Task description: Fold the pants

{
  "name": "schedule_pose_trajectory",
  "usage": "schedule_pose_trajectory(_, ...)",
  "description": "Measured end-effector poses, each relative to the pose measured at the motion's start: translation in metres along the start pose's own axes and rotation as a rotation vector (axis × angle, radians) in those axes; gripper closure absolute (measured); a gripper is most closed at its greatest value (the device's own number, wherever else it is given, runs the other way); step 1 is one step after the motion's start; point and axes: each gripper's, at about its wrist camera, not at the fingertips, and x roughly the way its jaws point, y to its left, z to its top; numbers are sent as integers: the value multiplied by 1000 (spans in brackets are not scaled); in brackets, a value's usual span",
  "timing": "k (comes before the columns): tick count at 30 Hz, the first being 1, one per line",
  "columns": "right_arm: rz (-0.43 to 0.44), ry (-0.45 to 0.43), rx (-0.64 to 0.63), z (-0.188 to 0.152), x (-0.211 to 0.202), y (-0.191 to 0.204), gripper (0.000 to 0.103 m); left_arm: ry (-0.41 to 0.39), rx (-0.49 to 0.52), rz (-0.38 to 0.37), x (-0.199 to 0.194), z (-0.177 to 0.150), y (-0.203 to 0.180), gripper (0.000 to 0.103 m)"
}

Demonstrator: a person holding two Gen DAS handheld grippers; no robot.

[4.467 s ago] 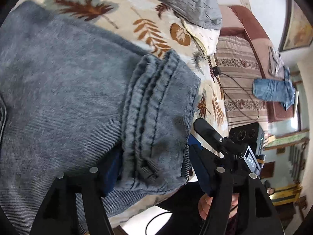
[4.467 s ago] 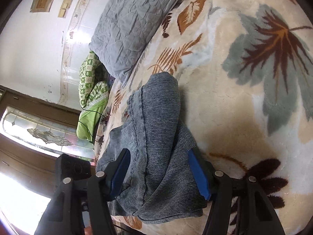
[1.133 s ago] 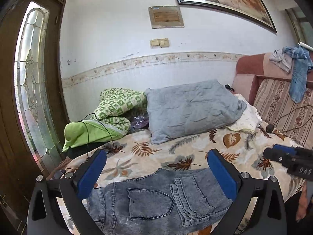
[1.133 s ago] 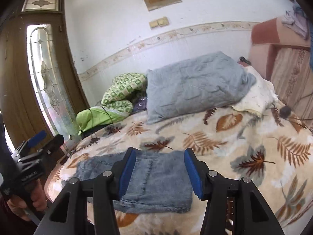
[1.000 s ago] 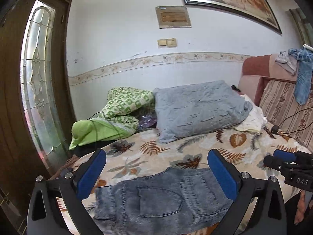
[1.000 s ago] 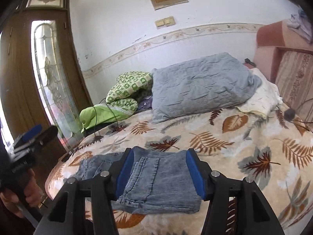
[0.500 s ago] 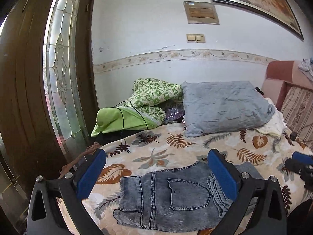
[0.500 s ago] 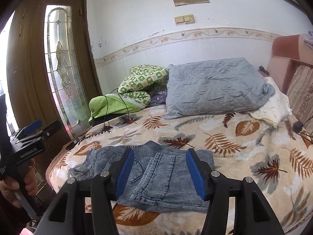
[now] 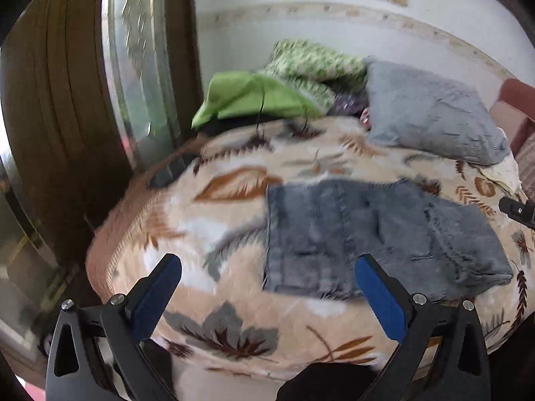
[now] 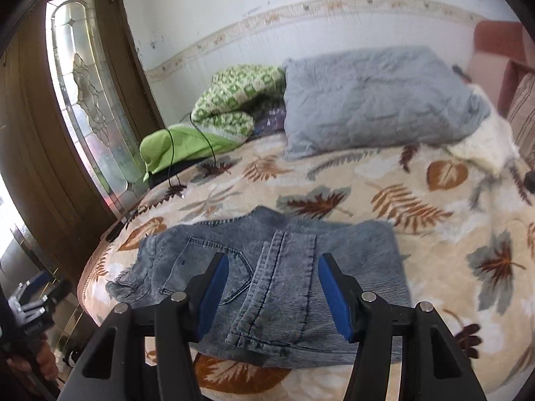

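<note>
The grey-blue jeans (image 10: 281, 267) lie folded in a flat rectangle near the front edge of the bed, back pocket up, with the leg hems laid across the top. They also show in the blurred left wrist view (image 9: 378, 237). My left gripper (image 9: 267, 290) is open and empty, held off the bed's front left corner, short of the jeans. My right gripper (image 10: 272, 287) is open and empty, just in front of the jeans' near edge. The left gripper also shows in the right wrist view at bottom left (image 10: 33, 300).
The bed has a cream blanket with leaf print (image 10: 434, 234). A grey pillow (image 10: 378, 97), a green patterned blanket (image 10: 234, 100) and a bright green cloth (image 10: 174, 147) with a black cable lie at the back. A wooden door with leaded glass (image 10: 87, 100) stands left.
Both grippers released the jeans and drew back from the bed. Over the last second the left gripper swung left and downward toward the bed's corner; the right gripper came nearer the jeans.
</note>
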Motion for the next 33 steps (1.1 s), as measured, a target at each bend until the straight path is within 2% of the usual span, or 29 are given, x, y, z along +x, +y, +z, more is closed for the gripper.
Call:
schedule_pose_trajectory(1,-6,24,-8,-1,13,2,43,57,-39,-6,16,-3,7,0)
schedule_pose_trajectory(3,-35,100,-36,-5,43,7,43,114,-91,-25,36,-7,12,0)
schedule_pose_trajectory(8,-120,283,-57,-33,105,1,43,227,-116,-109,75,-10,0,0)
schedule_pose_trajectory(12,-135,253,-119,-44,108,3,43,269,-191,-220,83,-9,-4,0)
schedule_pose_trajectory(15,-97,248,-91,-39,103,-3,43,294,-264,-279,93,0,0,8)
schedule_pose_trajectory(18,-31,170,-95,-33,80,-4,43,330,-333,-281,105,1,7,18)
schedule_pose_trajectory(22,-29,91,-118,-30,60,-10,43,342,-373,-263,116,7,13,36)
schedule_pose_trajectory(24,-10,65,-94,-28,53,-17,43,338,-392,-299,115,11,15,54)
schedule_pose_trajectory(25,0,62,-82,-28,51,-19,43,341,-402,-296,115,11,16,70)
schedule_pose_trajectory(29,43,60,-36,-28,43,-24,43,342,-438,-309,112,14,18,83)
schedule_pose_trajectory(33,60,40,-16,-27,34,-29,43,324,-390,-262,102,21,8,82)
